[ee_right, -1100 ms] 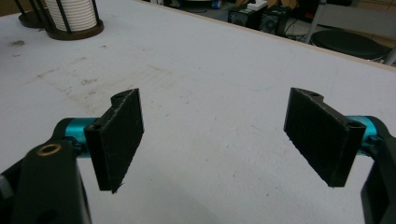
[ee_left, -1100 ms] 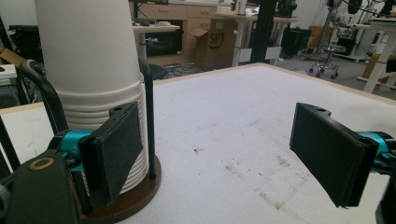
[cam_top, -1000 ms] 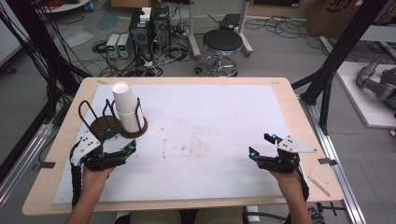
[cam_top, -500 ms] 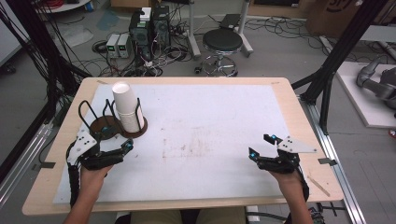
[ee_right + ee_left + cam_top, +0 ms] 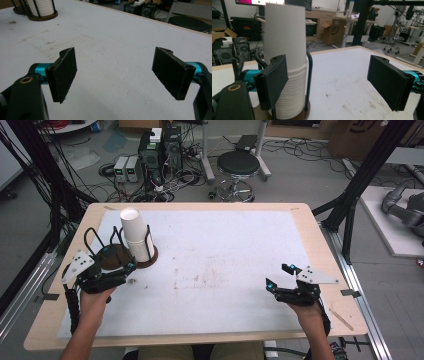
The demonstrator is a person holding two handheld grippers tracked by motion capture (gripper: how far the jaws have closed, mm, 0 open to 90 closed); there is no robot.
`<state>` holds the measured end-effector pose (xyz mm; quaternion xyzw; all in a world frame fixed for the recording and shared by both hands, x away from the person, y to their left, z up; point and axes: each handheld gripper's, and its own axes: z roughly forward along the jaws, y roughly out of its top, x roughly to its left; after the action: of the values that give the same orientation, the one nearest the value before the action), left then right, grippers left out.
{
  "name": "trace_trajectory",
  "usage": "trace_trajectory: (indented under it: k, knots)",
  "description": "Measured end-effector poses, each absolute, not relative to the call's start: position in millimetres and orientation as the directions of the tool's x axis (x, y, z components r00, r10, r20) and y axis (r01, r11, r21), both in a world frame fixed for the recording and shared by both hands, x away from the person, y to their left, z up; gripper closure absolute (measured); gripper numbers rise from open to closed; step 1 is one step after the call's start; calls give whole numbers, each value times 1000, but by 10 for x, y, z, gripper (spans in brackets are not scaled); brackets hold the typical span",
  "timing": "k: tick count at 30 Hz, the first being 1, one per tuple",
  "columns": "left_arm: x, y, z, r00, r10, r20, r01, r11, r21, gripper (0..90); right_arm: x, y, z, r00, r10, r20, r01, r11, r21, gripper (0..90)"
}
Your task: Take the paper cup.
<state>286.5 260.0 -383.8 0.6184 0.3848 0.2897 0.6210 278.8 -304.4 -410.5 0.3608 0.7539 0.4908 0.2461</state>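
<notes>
From my remote seat, the high view has the table (image 5: 320,250) covered by a white sheet (image 5: 225,260) with some smudgy marks around the middle. My left tool (image 5: 117,270) sits out at about 9 o'clock on the table, jaws spread wide with nothing between them, right up next to the cup holder (image 5: 146,262). That holder is a dark round base with black wire uprights, and a tall stack of white paper cups (image 5: 135,232) stands upright in it, at roughly 10 o'clock from the table's center. In the left gripper view the cup stack (image 5: 285,62) is just past my left-hand jaw, near but I can't tell if it's touching, and the other jaw is well off to the side over bare sheet. A second dark round base with wire loops (image 5: 111,255) sits just beside the first, partly under my left tool. My right tool (image 5: 280,280) is down at about 4 o'clock, well apart from the cups, jaws also wide apart and gripping nothing. In the right gripper view the cup holder (image 5: 41,15) sits far off at about 11 o'clock. Beyond the table there's a black stool (image 5: 238,165) on the floor.
</notes>
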Motion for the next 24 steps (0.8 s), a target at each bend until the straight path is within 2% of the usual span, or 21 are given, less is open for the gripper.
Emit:
trace_trajectory:
  k: [9,13,24]
  knots:
    - [3077,2624,-3371,532,843,-76,92,31,995,163,2779,-3047,-4094,-617,787,-17,299,254,920,203]
    - [3221,2614,-3153,524,851,-28,94,-25,995,161,2768,-3041,-4087,-618,786,-20,296,257,920,203]
    - [3583,2621,-3152,469,881,-54,184,-38,982,161,2766,-3047,-4097,-617,787,-14,303,254,919,203]
